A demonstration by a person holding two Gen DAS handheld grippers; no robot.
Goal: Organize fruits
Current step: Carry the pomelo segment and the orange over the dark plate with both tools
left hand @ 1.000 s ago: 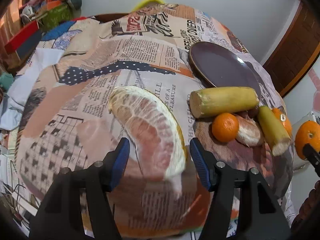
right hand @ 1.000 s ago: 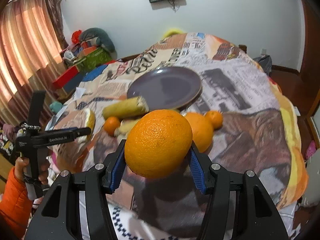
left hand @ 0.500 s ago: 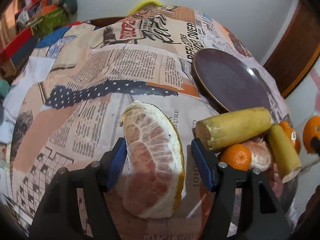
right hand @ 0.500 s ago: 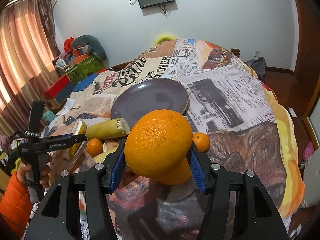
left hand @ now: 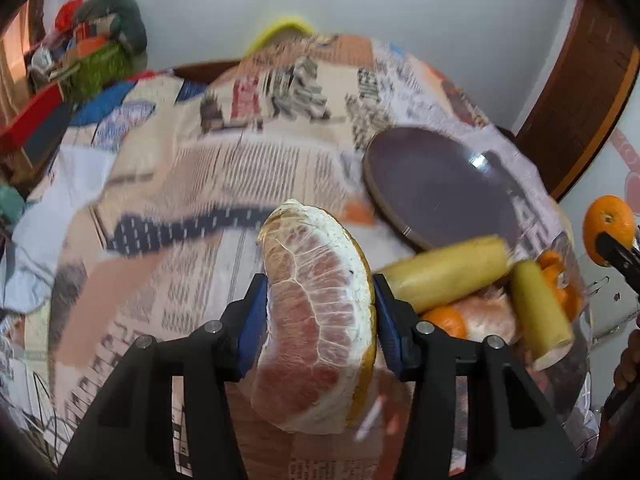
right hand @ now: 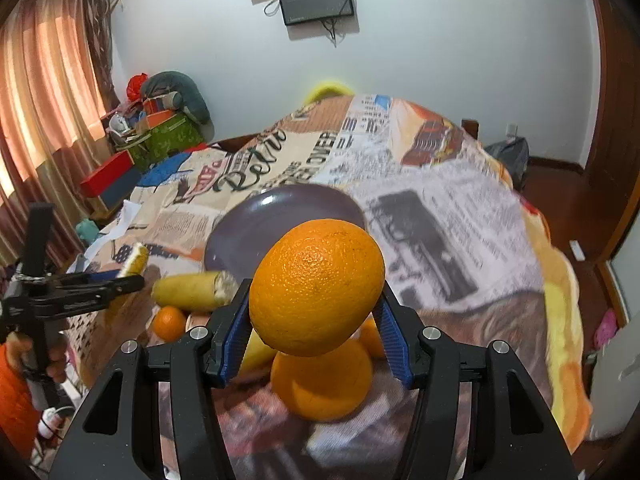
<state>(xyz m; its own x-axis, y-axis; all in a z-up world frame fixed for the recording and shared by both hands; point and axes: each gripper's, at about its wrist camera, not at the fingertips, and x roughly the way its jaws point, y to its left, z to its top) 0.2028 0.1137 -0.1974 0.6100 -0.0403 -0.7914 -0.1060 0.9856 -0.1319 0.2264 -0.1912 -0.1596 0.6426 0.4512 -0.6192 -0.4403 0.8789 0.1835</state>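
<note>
My left gripper (left hand: 318, 320) is shut on a peeled pomelo wedge (left hand: 316, 320) and holds it above the newspaper-print cloth. My right gripper (right hand: 314, 328) is shut on a large orange (right hand: 316, 286), held up in front of the purple plate (right hand: 256, 232). The plate (left hand: 440, 184) shows bare in the left wrist view too. The held orange (left hand: 608, 228) shows at the far right there. Two yellow cane-like pieces (left hand: 444, 276), a small mandarin (left hand: 446, 320) and a peeled segment (left hand: 488, 320) lie right of my left gripper.
Another orange (right hand: 320, 384) lies on the cloth under my right gripper, with a mandarin (right hand: 168, 322) and a yellow piece (right hand: 192, 292) to its left. The left gripper (right hand: 80, 284) shows at the left. Boxes and bags (right hand: 156, 132) stand by the curtain. The cloth drops off at the right.
My left gripper closed on the pomelo wedge and lifted it off the cloth. My right gripper moved forward with the orange, closer to the plate.
</note>
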